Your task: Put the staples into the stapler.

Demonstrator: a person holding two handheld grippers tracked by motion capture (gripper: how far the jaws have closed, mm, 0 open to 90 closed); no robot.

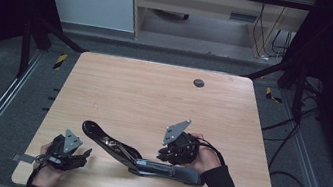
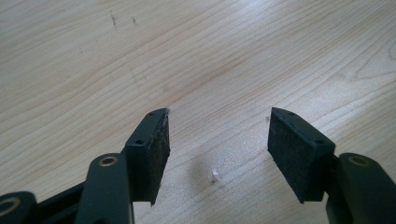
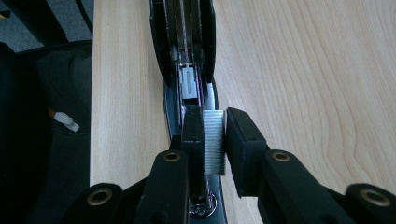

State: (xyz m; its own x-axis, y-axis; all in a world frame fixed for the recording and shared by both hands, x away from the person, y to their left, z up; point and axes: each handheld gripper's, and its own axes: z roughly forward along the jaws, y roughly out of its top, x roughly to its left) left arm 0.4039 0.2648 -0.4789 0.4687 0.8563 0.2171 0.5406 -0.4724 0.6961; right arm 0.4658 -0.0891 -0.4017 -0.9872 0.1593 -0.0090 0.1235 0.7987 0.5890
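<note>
A black stapler [image 1: 134, 157] lies opened out flat near the front edge of the wooden table [image 1: 154, 96], its lid arm reaching toward the left. My right gripper [image 1: 167, 159] hovers just above it, shut on a silver strip of staples [image 3: 215, 140]. In the right gripper view, the strip stands on edge between the pads, directly over the stapler's open magazine channel [image 3: 188, 81]. My left gripper [image 1: 85, 153] rests at the front left, a short way from the lid's tip. Its jaws [image 2: 218, 114] are open over bare wood with nothing between them.
A small dark round grommet [image 1: 198, 83] sits in the table's far right part. The front edge of the table runs close beside the stapler [image 3: 187, 42], with a dark sleeve [image 3: 46, 116] beyond it. Metal rails and cables [image 1: 294, 139] flank the table on the floor.
</note>
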